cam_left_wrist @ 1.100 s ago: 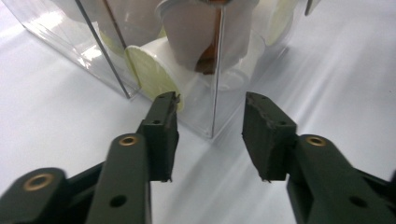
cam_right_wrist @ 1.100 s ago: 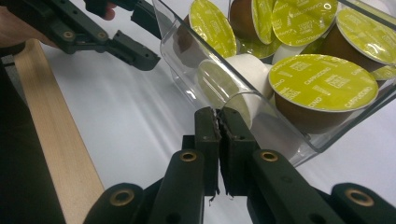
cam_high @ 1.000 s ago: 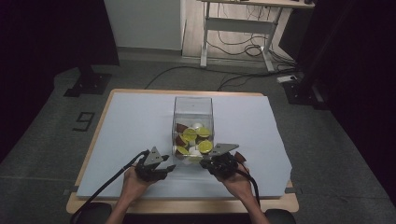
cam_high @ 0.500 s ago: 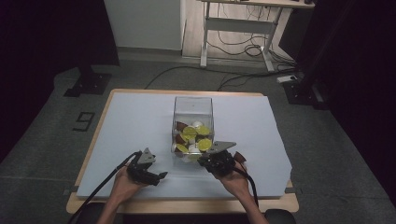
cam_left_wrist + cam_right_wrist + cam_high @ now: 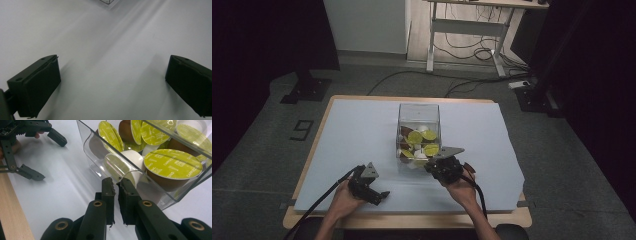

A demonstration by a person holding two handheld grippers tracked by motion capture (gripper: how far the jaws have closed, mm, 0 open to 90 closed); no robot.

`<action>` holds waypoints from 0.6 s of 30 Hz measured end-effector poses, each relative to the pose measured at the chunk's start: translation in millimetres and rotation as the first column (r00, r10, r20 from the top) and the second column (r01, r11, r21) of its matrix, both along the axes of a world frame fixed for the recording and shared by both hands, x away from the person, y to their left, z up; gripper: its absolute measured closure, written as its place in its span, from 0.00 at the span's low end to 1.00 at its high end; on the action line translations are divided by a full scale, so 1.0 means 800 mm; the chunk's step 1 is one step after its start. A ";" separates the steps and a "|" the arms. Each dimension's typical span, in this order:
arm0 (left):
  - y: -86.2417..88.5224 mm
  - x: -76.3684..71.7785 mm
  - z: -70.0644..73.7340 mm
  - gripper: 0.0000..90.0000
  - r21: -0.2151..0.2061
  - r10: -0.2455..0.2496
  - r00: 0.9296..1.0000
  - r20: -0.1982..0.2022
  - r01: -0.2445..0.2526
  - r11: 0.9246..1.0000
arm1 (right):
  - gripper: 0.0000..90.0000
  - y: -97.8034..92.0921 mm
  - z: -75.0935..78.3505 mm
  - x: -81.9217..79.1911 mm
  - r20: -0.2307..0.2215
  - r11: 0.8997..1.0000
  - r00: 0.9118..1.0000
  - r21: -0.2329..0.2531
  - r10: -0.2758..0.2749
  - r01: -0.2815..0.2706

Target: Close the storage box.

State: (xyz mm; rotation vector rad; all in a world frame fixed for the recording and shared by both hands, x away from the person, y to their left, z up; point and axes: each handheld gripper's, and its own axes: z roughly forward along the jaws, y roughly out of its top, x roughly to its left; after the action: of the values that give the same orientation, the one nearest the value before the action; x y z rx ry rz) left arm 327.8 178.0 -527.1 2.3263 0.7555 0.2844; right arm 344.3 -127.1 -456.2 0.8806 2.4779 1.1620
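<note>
at the near left of the pale blue-grey surface point(image 5: 362, 130), the left gripper point(image 5: 377, 195) rests with its jaws spread wide and empty. to its right, the right gripper point(image 5: 116, 185) has its jaws clenched on the near wall of the clear plastic box point(image 5: 418, 112). the box stands at mid-surface, filled with green-lidded coffee capsules point(image 5: 172, 163) and white ones.

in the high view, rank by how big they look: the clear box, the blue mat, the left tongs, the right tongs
1. blue mat, by far the largest.
2. clear box.
3. left tongs and right tongs: they look about alike, so no ranking between them.
</note>
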 end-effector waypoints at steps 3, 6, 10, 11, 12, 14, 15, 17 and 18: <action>0.000 0.000 -0.001 0.00 -0.001 0.002 1.000 -0.003 -0.002 1.000 | 0.92 0.000 0.000 0.004 0.005 1.000 1.000 -0.004 -0.005 0.005; 0.000 0.000 -0.001 0.00 0.000 0.001 1.000 0.000 -0.001 1.000 | 0.91 0.002 0.000 0.007 0.004 1.000 1.000 -0.002 -0.016 0.016; 0.000 0.001 -0.001 0.00 -0.002 0.000 1.000 -0.003 0.000 1.000 | 0.91 0.003 0.000 0.013 0.005 0.999 0.999 0.000 -0.032 0.032; 0.000 0.001 -0.001 0.00 -0.002 0.000 1.000 -0.004 0.000 1.000 | 0.91 0.003 0.000 0.014 0.007 0.999 0.999 0.001 -0.033 0.033; 0.000 0.001 -0.001 0.00 -0.002 0.000 1.000 -0.004 0.000 1.000 | 0.91 0.003 0.000 0.015 0.006 0.999 0.999 0.002 -0.037 0.037; 0.000 0.001 -0.001 0.00 -0.001 0.000 1.000 -0.003 0.000 1.000 | 0.91 0.004 0.000 0.017 0.008 0.999 0.999 0.001 -0.044 0.044; 0.000 0.001 -0.001 0.00 -0.001 0.000 1.000 -0.003 0.000 1.000 | 0.91 0.004 -0.001 0.018 0.009 0.999 0.999 0.000 -0.047 0.047; 0.000 0.000 -0.001 0.00 -0.001 0.001 1.000 -0.002 -0.001 1.000 | 0.91 0.004 -0.001 0.021 0.009 0.999 0.999 -0.001 -0.044 0.044; 0.000 0.000 -0.001 0.00 -0.001 0.001 1.000 -0.002 -0.001 1.000 | 0.91 0.004 -0.001 0.022 0.010 0.999 0.999 0.000 -0.043 0.043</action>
State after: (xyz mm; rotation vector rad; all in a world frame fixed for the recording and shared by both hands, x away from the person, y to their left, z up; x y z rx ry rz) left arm 328.1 178.0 -528.3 2.3258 0.7572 0.2820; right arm 361.7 -124.3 -456.9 0.9215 2.4389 1.1497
